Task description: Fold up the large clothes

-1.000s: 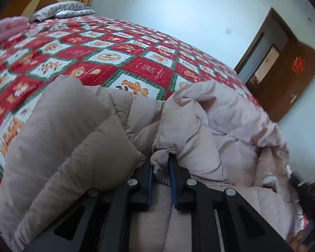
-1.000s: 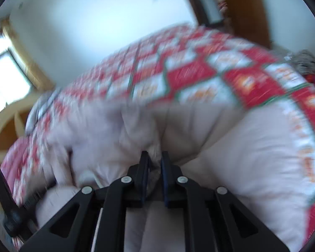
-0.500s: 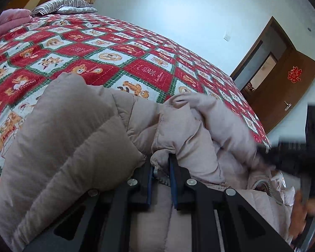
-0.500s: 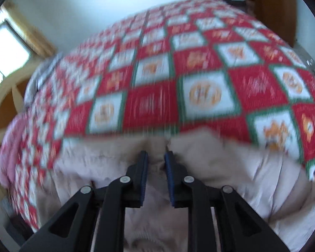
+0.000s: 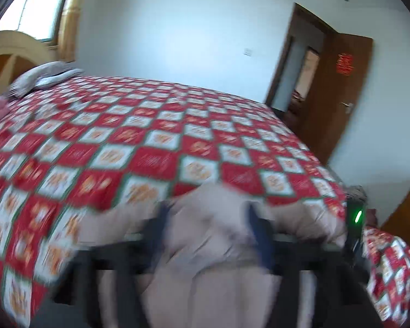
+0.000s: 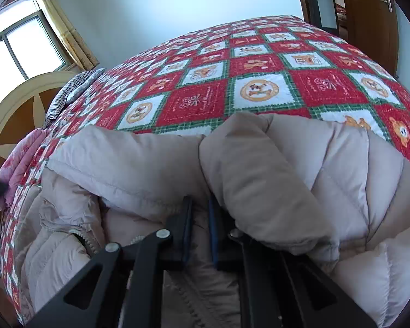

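I see the puffy beige quilted down jacket [image 6: 273, 169] bunched on the red-and-white checked bedspread [image 6: 205, 93]. My left gripper [image 5: 209, 218] gapes wide around a fold; my right gripper [image 6: 198, 216] pinches fabric.

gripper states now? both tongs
Left tongs: open, jaws wide, puffy jacket bulging between them.
Right tongs: shut on puffy jacket.

Matt quilted cloth jacket [image 6: 300, 169] on patterned cotton-like bedspread [image 6: 259, 63]; glossy wooden door [image 5: 344, 90].

Left view motion-blurred; left gripper [image 5: 207, 218] fingers [image 5: 158, 227] seemingly spread.
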The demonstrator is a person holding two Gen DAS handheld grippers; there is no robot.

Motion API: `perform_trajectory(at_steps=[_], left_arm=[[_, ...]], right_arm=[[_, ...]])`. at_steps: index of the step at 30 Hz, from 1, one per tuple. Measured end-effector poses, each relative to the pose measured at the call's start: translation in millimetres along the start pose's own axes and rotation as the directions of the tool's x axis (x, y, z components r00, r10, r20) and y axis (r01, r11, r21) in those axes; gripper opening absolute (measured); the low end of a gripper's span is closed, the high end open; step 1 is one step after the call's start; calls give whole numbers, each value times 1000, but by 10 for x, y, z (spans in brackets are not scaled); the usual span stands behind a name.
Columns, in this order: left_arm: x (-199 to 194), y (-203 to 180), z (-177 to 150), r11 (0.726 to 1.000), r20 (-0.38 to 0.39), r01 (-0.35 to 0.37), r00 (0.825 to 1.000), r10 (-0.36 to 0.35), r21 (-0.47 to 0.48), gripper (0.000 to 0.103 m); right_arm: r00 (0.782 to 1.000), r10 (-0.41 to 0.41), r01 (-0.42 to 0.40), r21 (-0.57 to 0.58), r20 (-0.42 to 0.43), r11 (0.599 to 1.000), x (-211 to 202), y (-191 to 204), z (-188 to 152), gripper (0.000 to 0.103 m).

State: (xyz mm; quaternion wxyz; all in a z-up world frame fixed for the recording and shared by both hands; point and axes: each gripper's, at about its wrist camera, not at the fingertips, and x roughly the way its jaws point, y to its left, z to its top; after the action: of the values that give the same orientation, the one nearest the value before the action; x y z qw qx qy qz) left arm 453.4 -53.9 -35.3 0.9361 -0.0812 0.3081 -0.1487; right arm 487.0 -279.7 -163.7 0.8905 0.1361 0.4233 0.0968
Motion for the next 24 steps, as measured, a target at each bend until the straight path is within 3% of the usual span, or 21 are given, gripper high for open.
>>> perform_trajectory(at_steps=[3, 4, 6, 10, 12, 14, 19, 21, 24], left_arm=[[423, -218, 238, 996, -45, 79, 996, -77, 46, 77], [632, -275, 268, 995, -71, 65, 996, -60, 71, 77], [905, -263, 189, 996, -130, -46, 990, 55, 74, 77], [1133, 48, -214, 982, -227, -180, 955, 189, 60, 77], [1169, 259, -360, 990, -255, -139, 959, 125, -38, 78], [1175, 376, -449, 989, -234, -98, 970, 69, -114, 78], [1282, 199, -520, 987, -241, -160, 958, 156, 1, 79], [1301, 188, -518, 985, -244, -169, 955, 168, 16, 79], [1326, 160, -507, 981, -248, -190, 949, 196, 49, 79]], right_arm=[[1000, 5, -5, 1, 2, 1000, 48, 32, 23, 12], [1000, 9, -9, 4, 3, 1000, 79, 27, 45, 12], [1000, 30, -30, 17, 7, 999, 72, -3, 39, 12], [998, 62, -63, 35, 16, 997, 67, -42, 40, 12], [997, 74, -75, 37, 19, 997, 63, -43, 43, 12], [997, 68, -69, 33, 21, 997, 58, -24, 42, 12], [1000, 19, -19, 39, 5, 999, -11, 53, 103, 12], [998, 5, -6, 19, 59, 1000, -191, 125, 166, 17], [985, -92, 96, -22, 143, 995, -387, 222, 298, 20]])
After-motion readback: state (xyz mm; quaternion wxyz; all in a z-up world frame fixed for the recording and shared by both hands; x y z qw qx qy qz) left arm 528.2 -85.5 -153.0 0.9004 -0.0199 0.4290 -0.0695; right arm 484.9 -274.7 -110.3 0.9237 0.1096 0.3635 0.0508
